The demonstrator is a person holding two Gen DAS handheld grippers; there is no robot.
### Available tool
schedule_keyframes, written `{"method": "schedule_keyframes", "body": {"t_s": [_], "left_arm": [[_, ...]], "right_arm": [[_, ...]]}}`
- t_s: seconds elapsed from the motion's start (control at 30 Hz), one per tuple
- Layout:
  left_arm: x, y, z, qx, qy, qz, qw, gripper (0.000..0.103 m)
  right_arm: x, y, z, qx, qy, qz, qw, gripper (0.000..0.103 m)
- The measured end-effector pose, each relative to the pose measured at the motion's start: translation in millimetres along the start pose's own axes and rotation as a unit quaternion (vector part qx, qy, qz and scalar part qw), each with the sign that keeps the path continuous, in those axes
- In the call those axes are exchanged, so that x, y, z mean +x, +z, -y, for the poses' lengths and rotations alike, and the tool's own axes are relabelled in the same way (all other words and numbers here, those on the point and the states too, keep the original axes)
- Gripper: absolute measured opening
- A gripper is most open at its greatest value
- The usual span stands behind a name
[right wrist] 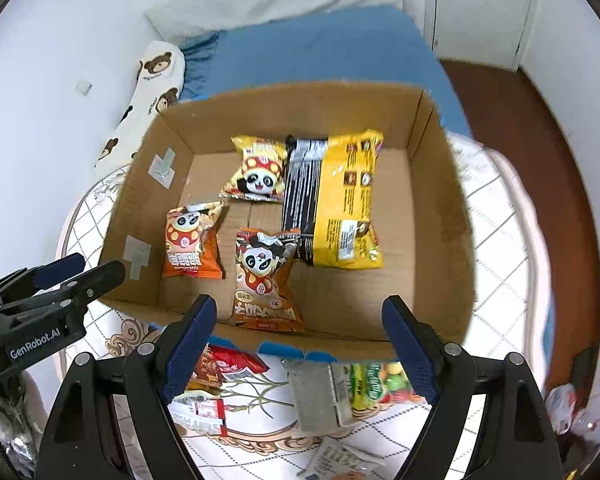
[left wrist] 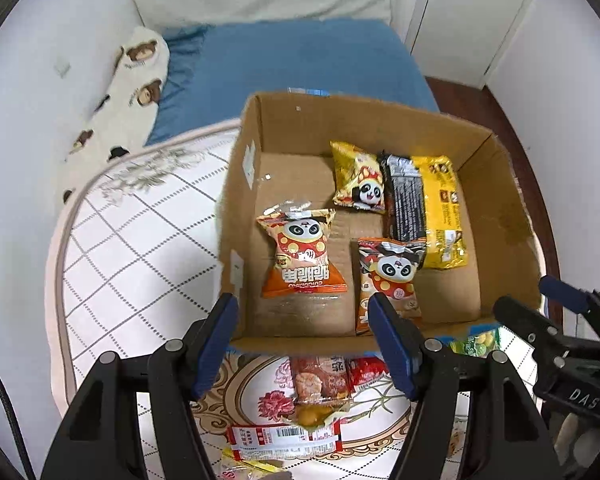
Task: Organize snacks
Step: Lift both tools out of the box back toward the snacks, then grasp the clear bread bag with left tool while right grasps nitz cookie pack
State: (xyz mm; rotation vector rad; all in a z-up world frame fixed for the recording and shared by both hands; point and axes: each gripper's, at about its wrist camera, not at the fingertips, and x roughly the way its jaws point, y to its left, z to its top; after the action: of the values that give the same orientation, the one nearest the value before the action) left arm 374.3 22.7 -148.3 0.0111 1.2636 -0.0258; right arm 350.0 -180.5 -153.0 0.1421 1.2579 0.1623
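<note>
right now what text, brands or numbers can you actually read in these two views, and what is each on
"GenRobot.AI": on the left gripper body, seen in the right wrist view.
"DAS": on the right gripper body, seen in the left wrist view.
Orange panda snack bag: large stylised characters, upside down, not readable.
Yellow and black packet: small print, too blurred.
Red packet with barcode: digits too small.
Green candy bag: lettering too blurred.

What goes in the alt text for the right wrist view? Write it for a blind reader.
An open brown cardboard box holds three panda-print snack bags and a long yellow-and-black snack packet. The open right tool hovers at the box's near edge, gripping nothing. More wrapped snacks, including a green candy bag, lie on the patterned white quilt below; the left tool shows at left.
</note>
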Motion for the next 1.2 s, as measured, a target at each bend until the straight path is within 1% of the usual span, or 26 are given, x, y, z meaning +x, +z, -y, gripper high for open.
{"method": "schedule_keyframes", "body": {"t_s": [0.07,0.2,0.3,0.4,0.53,0.67,0.73,0.83,0.87,0.9,0.93,0.97,1.07,1.13,1.2], "left_arm": [[-17.0,-8.9,-1.3,0.0,0.001,0.022,0.9998,0.066],[-45.1,-24.0,-2.6,0.002,0.001,0.053,0.9986,0.066],[-67.0,-36.0,-2.1,0.004,-0.002,0.074,0.9972,0.066],[-84.7,-46.3,-1.9,0.003,-0.01,0.088,0.996,0.066],[-99.5,-60.6,-5.2,-0.005,-0.021,0.096,0.9952,0.066],[-102.4,-82.4,-11.5,-0.007,-0.019,0.093,0.9954,0.066],[-93.9,-96.9,-13.7,0.006,-0.006,0.081,0.9967,0.066],[-72.1,-118.7,-19.3,0.023,0.01,0.052,0.9984,0.067],[-60.3,-128.2,-23.8,0.027,0.013,0.035,0.9989,0.067],[-49.6,-136.5,-27.6,0.028,0.014,0.018,0.9994,0.067],[-35.4,-146.5,-33.6,0.029,0.013,-0.006,0.9995,0.067],[-26.8,-154.0,-37.1,0.03,0.015,-0.019,0.9993,0.067],[2.7,-180.1,-46.4,0.045,0.025,-0.066,0.9965,0.067],[20.5,-196.6,-49.8,0.059,0.029,-0.098,0.993,0.067],[37.5,-213.5,-52.3,0.078,0.026,-0.133,0.9877,0.067]], "right_arm": [[-16.3,-5.4,-5.2,-0.007,-0.005,0.017,1.0,0.087],[-47.9,-17.3,-17.2,-0.018,-0.006,0.049,0.999,0.087],[-70.5,-27.2,-26.6,-0.024,-0.001,0.069,0.997,0.087],[-91.4,-38.1,-35.0,-0.028,0.014,0.087,0.996,0.087],[-107.1,-55.6,-41.9,-0.026,0.028,0.092,0.995,0.087],[-104.3,-82.4,-39.2,-0.014,0.036,0.074,0.996,0.087],[-95.2,-95.4,-33.6,-0.002,0.036,0.06,0.998,0.087],[-66.9,-118.7,-21.5,0.02,0.038,0.015,0.999,0.089],[-54.6,-127.5,-16.6,0.03,0.04,-0.002,0.999,0.093],[-42.2,-136.6,-11.6,0.04,0.042,-0.017,0.998,0.094],[-30.2,-144.9,-7.3,0.048,0.041,-0.032,0.998,0.094],[-17.2,-153.7,-2.7,0.056,0.038,-0.048,0.997,0.094],[16.3,-177.8,10.2,0.076,0.026,-0.085,0.993,0.094],[29.8,-188.4,16.0,0.083,0.02,-0.098,0.992,0.094],[40.7,-197.0,20.5,0.087,0.015,-0.109,0.99,0.094]]}}
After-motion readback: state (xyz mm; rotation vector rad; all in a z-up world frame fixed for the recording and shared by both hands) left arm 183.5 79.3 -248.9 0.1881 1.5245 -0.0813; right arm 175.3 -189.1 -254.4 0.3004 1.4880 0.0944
